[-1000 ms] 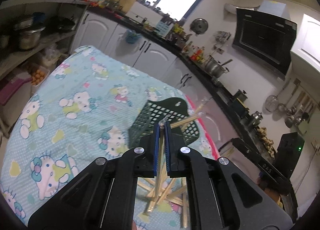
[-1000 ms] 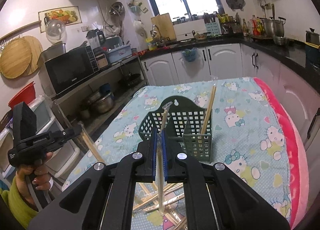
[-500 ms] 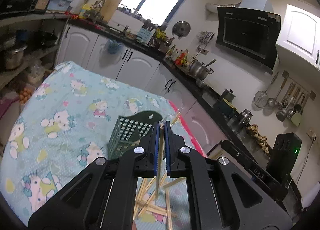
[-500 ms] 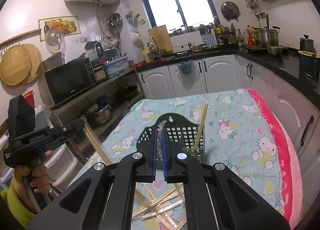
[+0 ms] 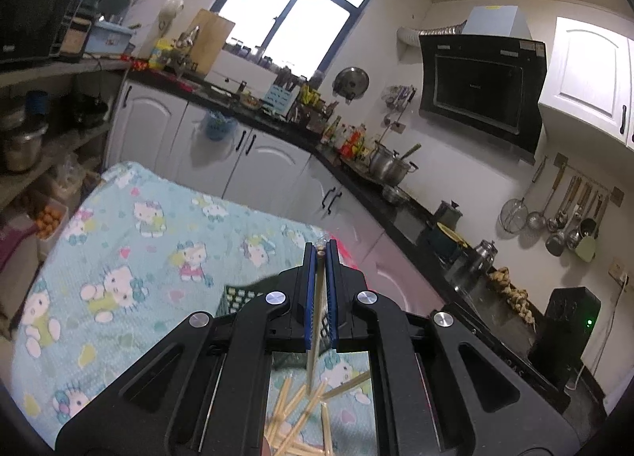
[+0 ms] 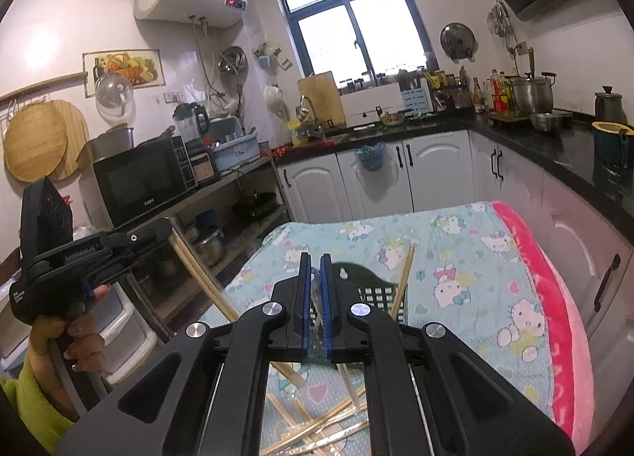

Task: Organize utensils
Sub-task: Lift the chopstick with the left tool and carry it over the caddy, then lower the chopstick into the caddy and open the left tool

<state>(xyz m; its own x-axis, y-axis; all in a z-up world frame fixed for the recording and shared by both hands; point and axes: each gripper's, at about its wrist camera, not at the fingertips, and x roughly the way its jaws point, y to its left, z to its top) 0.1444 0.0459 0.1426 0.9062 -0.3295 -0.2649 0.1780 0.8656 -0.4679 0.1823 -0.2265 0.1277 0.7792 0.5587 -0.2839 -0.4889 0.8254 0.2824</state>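
Both grippers have risen since a second ago, leaving the green basket [image 6: 372, 289] lower in view. One chopstick [image 6: 404, 281] leans inside it; loose chopsticks [image 5: 305, 420] lie scattered on the tablecloth [image 5: 130, 242] before it. Left gripper [image 5: 321, 254] pinches a bare chopstick [image 5: 315, 337]; right gripper [image 6: 314, 258] pinches a wrapped one [image 6: 317, 309]

home kitchen | range hood [image 5: 481, 89], microwave [image 6: 140, 180] (shelved), hanging ladles [image 5: 562, 214]
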